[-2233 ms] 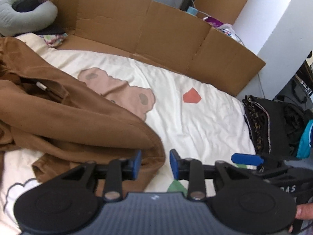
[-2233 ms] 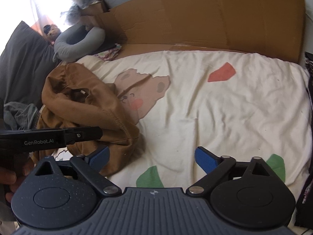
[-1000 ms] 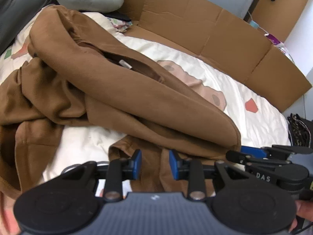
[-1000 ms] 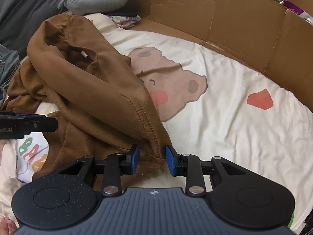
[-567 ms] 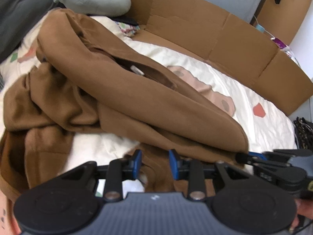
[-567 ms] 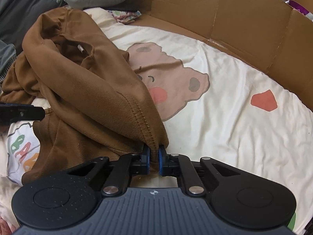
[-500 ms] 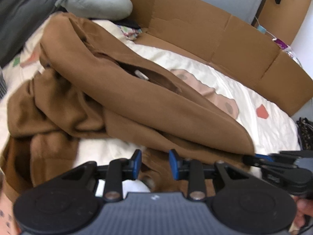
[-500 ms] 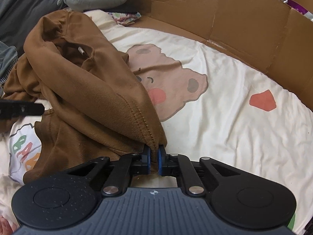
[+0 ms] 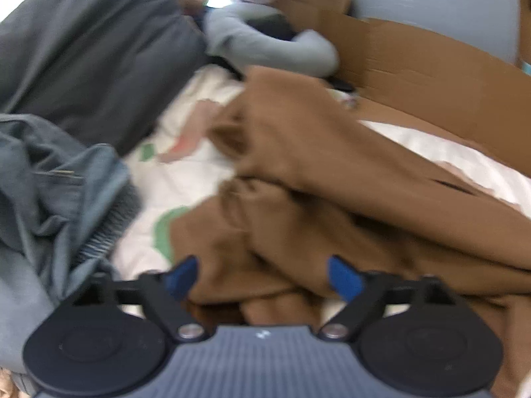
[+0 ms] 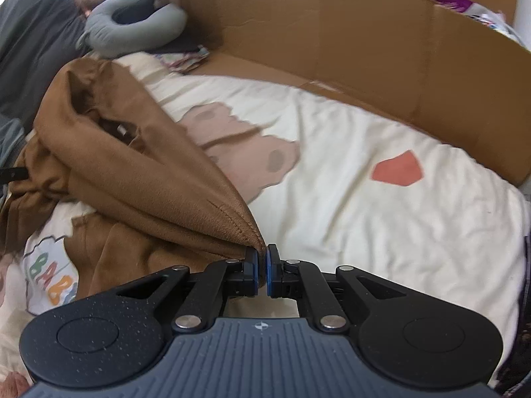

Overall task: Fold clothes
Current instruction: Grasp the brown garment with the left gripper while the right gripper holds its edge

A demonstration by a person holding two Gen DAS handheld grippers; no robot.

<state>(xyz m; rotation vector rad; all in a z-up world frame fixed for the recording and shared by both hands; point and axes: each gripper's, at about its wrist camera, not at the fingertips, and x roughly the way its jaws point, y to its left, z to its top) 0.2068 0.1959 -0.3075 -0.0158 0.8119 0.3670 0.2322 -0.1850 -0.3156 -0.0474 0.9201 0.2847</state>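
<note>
A brown fleece garment (image 10: pixel 139 172) lies crumpled on the left half of a cream bedsheet (image 10: pixel 381 232) printed with a bear. My right gripper (image 10: pixel 261 267) is shut on a stitched corner of that garment and holds it up off the sheet. In the blurred left wrist view the same brown garment (image 9: pixel 332 199) fills the middle and right. My left gripper (image 9: pixel 262 273) hovers over its folds, its jaws opening wide; brown cloth lies below and between the blue pads (image 9: pixel 343 277), which do not press on it.
A cardboard wall (image 10: pixel 381 49) rings the far side of the bed. A grey neck pillow (image 10: pixel 132 30) lies at the back left. A dark grey cushion (image 9: pixel 83 49) and a heap of blue-grey denim clothes (image 9: pixel 49 199) sit at the left.
The right gripper closed on the garment's corner and drew it up and to the right. The left gripper swung left toward the denim heap and its jaws opened wide.
</note>
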